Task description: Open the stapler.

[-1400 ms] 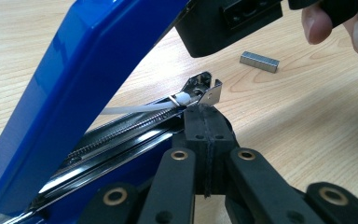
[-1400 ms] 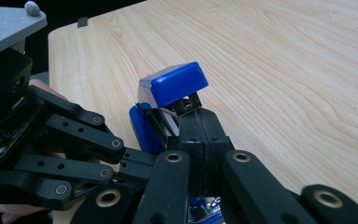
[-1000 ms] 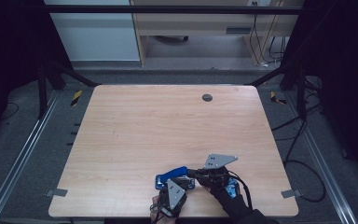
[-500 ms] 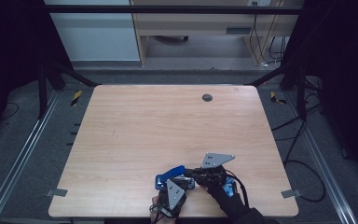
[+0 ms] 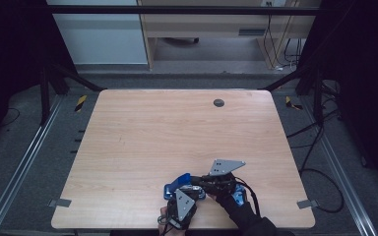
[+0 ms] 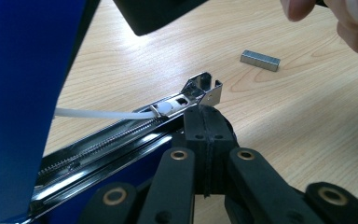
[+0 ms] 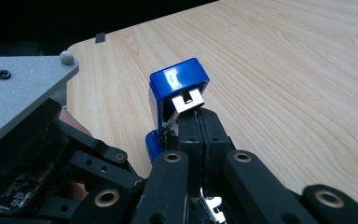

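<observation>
A person stands at the near edge of a pale wooden table (image 5: 142, 142), a two-jaw gripper in each hand, both working on a blue stapler (image 5: 177, 184) that sits close to that edge, slightly right of centre. The stapler is hinged open. In the left gripper view its shiny metal staple channel (image 6: 135, 128) lies exposed, spring and white pusher visible, and the left gripper (image 6: 206, 135) has its jaws pressed together beside the channel's front end; whether they actually pinch the metal is hard to tell. In the right gripper view the right gripper (image 7: 196, 128) is also closed, right under the raised blue lid (image 7: 179, 86). A small strip of staples (image 6: 259, 59) lies loose on the table nearby. Over the last second almost nothing has shifted, suggesting a careful pause before loading the staples.
</observation>
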Available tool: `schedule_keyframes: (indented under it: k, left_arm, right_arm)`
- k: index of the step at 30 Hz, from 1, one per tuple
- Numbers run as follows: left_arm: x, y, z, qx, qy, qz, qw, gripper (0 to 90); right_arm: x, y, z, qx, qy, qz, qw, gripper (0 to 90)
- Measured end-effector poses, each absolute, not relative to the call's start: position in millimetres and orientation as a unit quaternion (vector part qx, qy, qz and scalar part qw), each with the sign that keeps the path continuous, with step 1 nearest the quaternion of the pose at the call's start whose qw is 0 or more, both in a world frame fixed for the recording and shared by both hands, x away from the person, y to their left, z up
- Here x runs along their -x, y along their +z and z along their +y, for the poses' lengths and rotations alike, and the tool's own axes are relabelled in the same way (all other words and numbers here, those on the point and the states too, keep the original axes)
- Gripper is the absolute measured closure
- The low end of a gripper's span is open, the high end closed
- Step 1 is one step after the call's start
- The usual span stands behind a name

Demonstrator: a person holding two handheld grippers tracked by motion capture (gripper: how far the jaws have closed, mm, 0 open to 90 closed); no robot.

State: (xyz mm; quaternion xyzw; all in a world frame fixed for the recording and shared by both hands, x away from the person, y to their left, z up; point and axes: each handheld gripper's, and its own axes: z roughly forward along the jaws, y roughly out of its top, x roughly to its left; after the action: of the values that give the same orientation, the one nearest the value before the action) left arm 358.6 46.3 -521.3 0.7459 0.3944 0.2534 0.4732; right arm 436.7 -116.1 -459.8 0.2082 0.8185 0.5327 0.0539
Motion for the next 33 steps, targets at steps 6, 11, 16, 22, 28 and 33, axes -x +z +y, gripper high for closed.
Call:
schedule_keyframes:
  k: [6, 11, 16, 22, 28, 33]
  left_arm:
    - [-358.5, -521.3, 46.2, -0.746, 0.255, 0.393, 0.473, 89.6]
    - [-358.4, -521.4, 46.2, -0.746, 0.255, 0.393, 0.473, 89.6]
    - [-358.4, -521.3, 46.2, -0.747, 0.256, 0.392, 0.472, 89.6]
    - [-358.3, -521.4, 46.2, -0.747, 0.256, 0.392, 0.472, 89.7]
    - [-358.3, -521.3, 46.4, -0.747, 0.255, 0.392, 0.472, 89.6]
    - [-358.4, -521.2, 46.5, -0.748, 0.255, 0.391, 0.472, 89.7]
  right_arm:
    - [-437.1, -458.2, -113.5, -0.205, 0.534, 0.818, 0.055, 89.3]
    - [-437.4, -457.6, -112.7, -0.206, 0.534, 0.818, 0.053, 89.3]
    - [-437.0, -457.1, -111.8, -0.207, 0.535, 0.817, 0.052, 89.3]
    - [-437.5, -455.7, -108.9, -0.205, 0.539, 0.816, 0.049, 89.4]
    - [-438.9, -453.1, -104.0, -0.2, 0.54, 0.817, 0.044, 89.4]
    - [-440.0, -451.4, -99.1, -0.195, 0.542, 0.816, 0.041, 89.4]
